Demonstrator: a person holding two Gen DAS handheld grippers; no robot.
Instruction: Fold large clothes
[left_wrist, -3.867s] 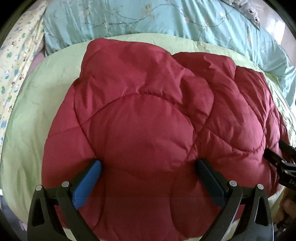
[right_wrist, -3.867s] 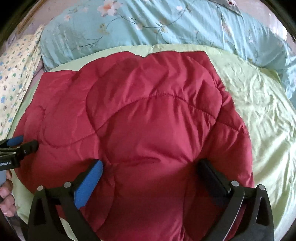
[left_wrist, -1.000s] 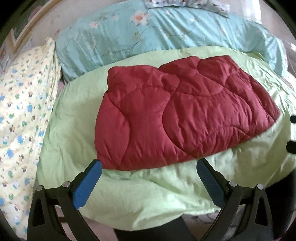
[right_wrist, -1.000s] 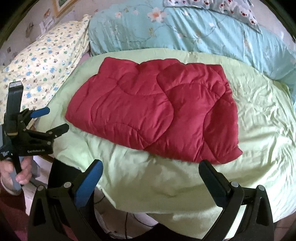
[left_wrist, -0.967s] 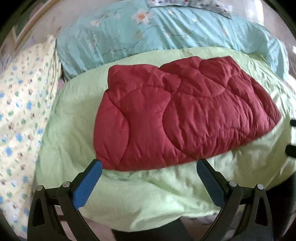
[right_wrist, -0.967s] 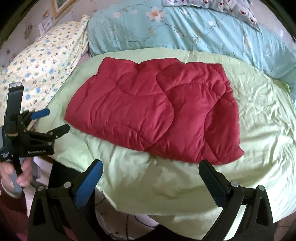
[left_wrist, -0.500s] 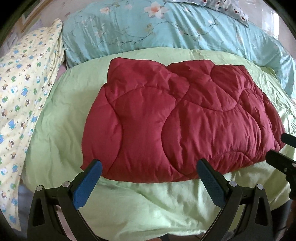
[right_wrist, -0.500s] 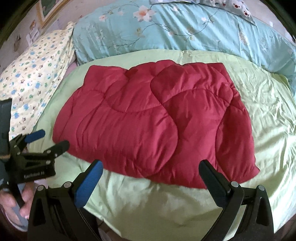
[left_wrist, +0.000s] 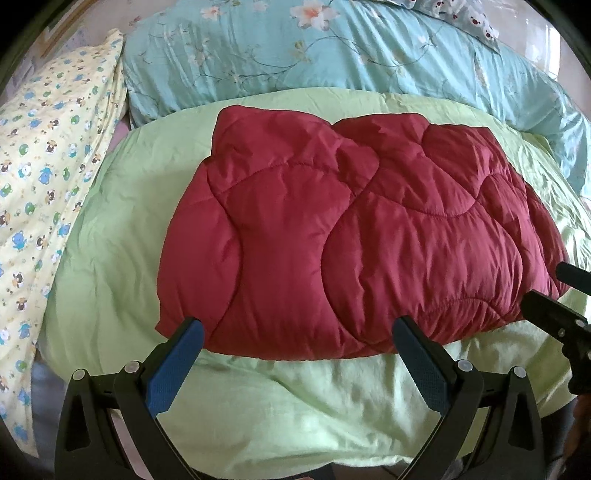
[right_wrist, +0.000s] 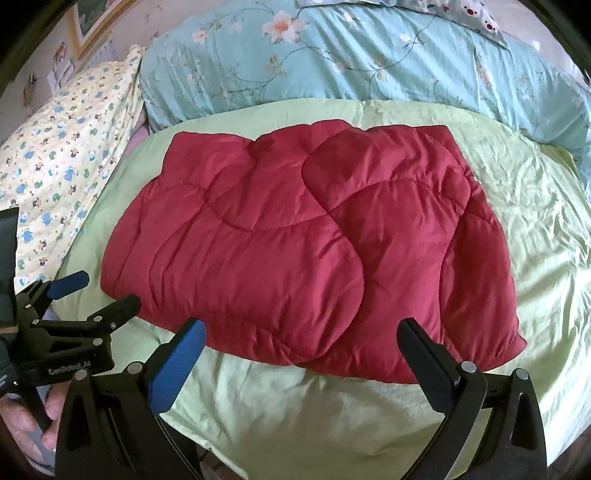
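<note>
Red quilted garment (left_wrist: 354, 236) lies folded on the light-green sheet (left_wrist: 295, 398) of the bed, near its front edge. Left gripper (left_wrist: 299, 362) and right gripper (right_wrist: 303, 362) both hover just short of the garment's near hem, jaws spread wide, nothing held. Blue floral duvet (right_wrist: 369, 59) sits along the far edge.

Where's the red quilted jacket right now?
The red quilted jacket lies folded mid-bed on the green sheet, before the blue floral duvet, centred in both views.
</note>
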